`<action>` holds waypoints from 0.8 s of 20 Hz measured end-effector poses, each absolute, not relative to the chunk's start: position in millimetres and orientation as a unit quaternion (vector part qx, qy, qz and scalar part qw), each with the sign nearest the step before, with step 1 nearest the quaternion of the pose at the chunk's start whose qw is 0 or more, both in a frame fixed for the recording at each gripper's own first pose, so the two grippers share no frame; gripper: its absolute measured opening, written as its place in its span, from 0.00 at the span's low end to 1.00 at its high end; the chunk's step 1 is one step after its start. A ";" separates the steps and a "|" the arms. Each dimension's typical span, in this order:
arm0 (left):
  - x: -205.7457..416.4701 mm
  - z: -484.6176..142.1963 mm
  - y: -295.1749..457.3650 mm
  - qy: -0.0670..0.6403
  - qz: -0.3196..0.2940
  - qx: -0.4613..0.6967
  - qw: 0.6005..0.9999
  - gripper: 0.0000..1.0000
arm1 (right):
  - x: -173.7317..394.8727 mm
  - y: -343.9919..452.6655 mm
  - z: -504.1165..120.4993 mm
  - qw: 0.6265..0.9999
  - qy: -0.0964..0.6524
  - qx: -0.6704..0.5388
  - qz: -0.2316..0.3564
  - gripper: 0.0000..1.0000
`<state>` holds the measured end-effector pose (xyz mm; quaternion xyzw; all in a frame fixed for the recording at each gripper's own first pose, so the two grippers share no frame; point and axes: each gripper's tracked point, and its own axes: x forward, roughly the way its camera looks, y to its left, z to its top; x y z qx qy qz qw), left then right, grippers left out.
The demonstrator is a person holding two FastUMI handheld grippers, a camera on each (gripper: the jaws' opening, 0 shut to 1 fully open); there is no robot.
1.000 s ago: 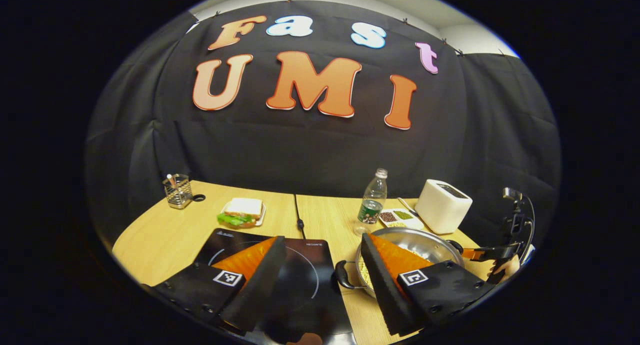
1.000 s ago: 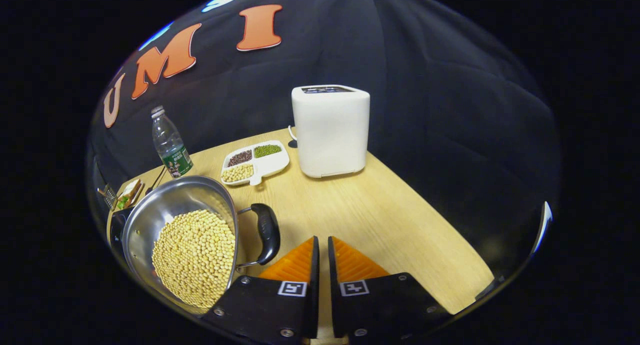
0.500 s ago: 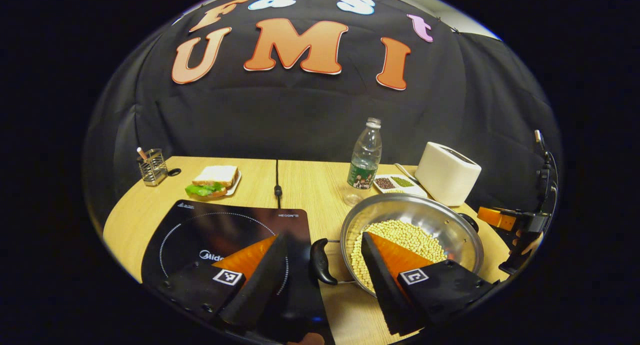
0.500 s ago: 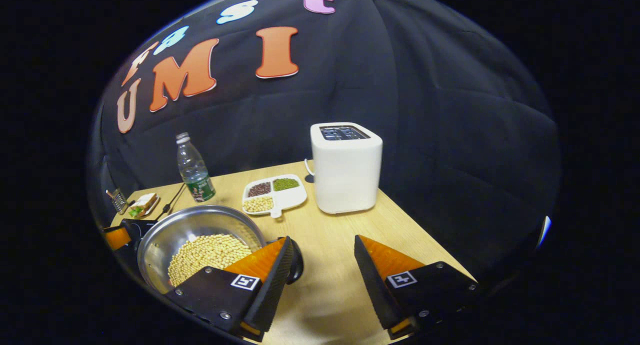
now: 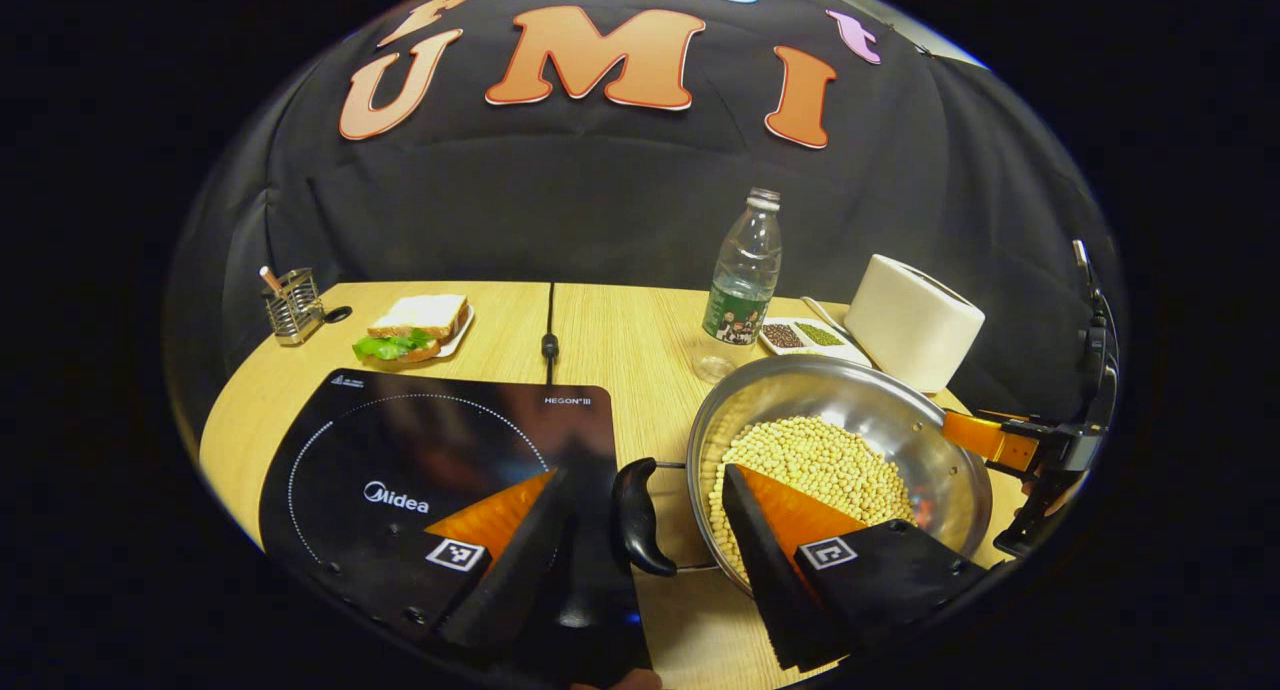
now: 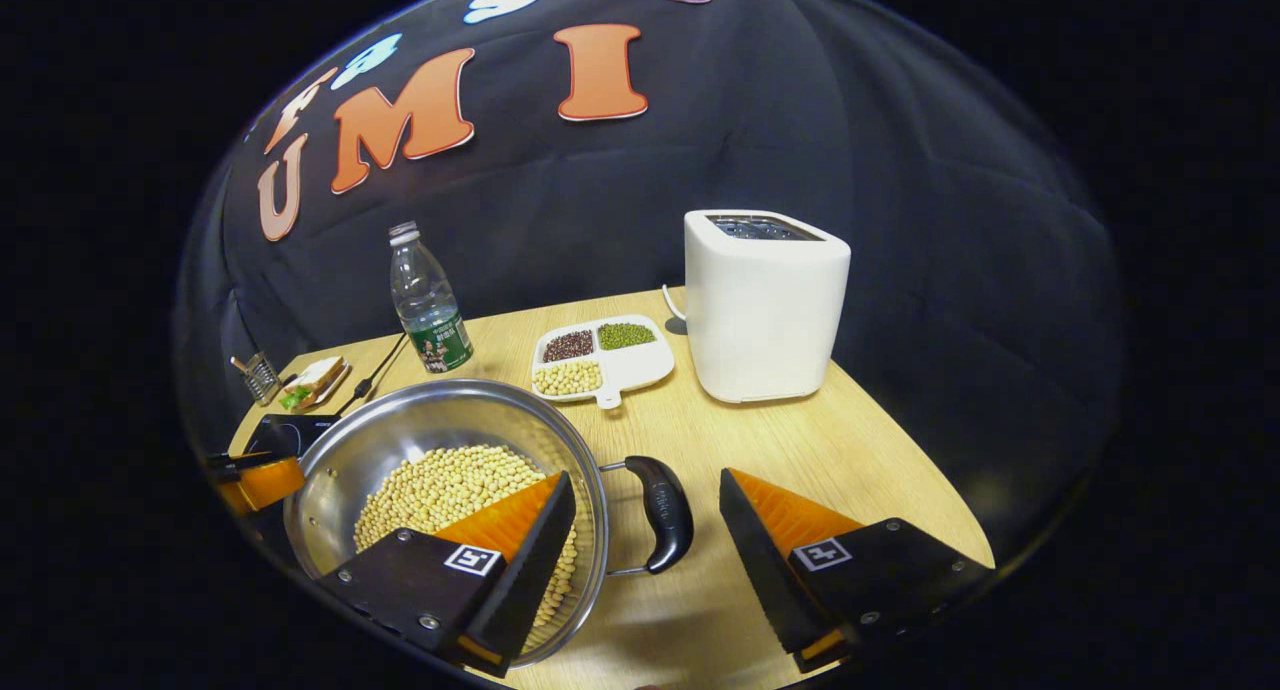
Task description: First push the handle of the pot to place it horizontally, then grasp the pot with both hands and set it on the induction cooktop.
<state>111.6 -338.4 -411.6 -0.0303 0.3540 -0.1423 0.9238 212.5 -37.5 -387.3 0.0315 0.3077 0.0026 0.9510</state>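
A steel pot [image 5: 850, 400] full of soybeans stands on the wooden table, just right of the black induction cooktop [image 5: 430, 450]. In the left gripper view my left gripper [image 5: 645, 480] is open, and the pot's black left handle [image 5: 635, 515] lies between its fingers without being pressed. Its right finger [image 5: 790, 515] hangs over the beans. In the right gripper view my right gripper [image 6: 647, 485] is also open around the pot's [image 6: 430, 420] right handle [image 6: 665, 510], with its left finger [image 6: 510, 525] over the beans. Each gripper appears across the pot in the other view.
Behind the pot stand a water bottle [image 5: 740, 270], a white divided dish of beans [image 6: 600, 355] and a white toaster [image 6: 765, 305]. A sandwich plate [image 5: 410, 330], a wire holder [image 5: 290, 305] and the cooktop's cable [image 5: 549, 340] lie at the far left.
The right gripper went from shut to open and slid in around the right handle. The left gripper moved forward and down until the left handle came between its fingers.
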 end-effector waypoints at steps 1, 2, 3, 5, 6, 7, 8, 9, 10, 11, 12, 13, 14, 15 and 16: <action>110.7 -415.2 -341.1 0.361 -0.143 -0.032 0.921 0.98 | 212.8 -37.4 -392.6 0.948 0.315 0.033 0.002 0.91; 108.3 -417.4 -344.0 0.369 -0.142 -0.037 0.918 0.99 | 212.6 -37.5 -397.7 0.946 0.323 0.034 0.002 0.90; 113.3 -415.4 -346.2 0.361 -0.147 -0.037 0.920 0.99 | 212.0 -35.3 -401.5 0.943 0.330 0.039 0.007 0.88; 112.7 -417.0 -354.6 0.365 -0.161 -0.053 0.915 0.97 | 212.7 -29.4 -407.4 0.938 0.341 0.053 0.014 0.73; 111.8 -416.8 -357.6 0.367 -0.160 -0.057 0.914 0.96 | 214.7 -29.5 -406.8 0.940 0.338 0.056 0.013 0.69; 111.4 -417.6 -354.8 0.369 -0.159 -0.053 0.914 0.86 | 214.4 -29.3 -407.4 0.938 0.341 0.057 0.012 0.65; 114.2 -421.7 -347.5 0.373 -0.149 -0.042 0.915 0.84 | 213.9 -28.9 -406.8 0.938 0.341 0.059 0.013 0.64; 113.0 -418.4 -346.8 0.375 -0.146 -0.052 0.914 0.79 | 213.4 -28.4 -408.0 0.937 0.343 0.060 0.013 0.61; 117.1 -424.9 -351.1 0.380 -0.145 -0.057 0.912 0.64 | 212.2 -28.1 -405.6 0.938 0.342 0.059 0.015 0.59; 114.4 -423.1 -348.8 0.389 -0.141 -0.063 0.908 0.56 | 212.5 -28.4 -407.8 0.937 0.343 0.062 0.015 0.53; 115.3 -421.1 -348.4 0.392 -0.137 -0.064 0.908 0.54 | 212.5 -28.2 -404.4 0.937 0.343 0.066 0.014 0.50; 117.6 -422.9 -346.1 0.394 -0.136 -0.062 0.907 0.49 | 210.9 -27.8 -406.0 0.936 0.345 0.073 0.014 0.46; 116.7 -422.3 -346.4 0.400 -0.136 -0.063 0.904 0.48 | 210.8 -28.4 -406.7 0.934 0.346 0.086 0.011 0.43; 114.6 -422.6 -348.3 0.405 -0.133 -0.065 0.902 0.47 | 208.9 -28.7 -405.0 0.932 0.349 0.095 0.009 0.40; 112.7 -421.5 -348.3 0.409 -0.133 -0.061 0.901 0.44 | 208.2 -29.1 -403.7 0.931 0.349 0.106 0.003 0.40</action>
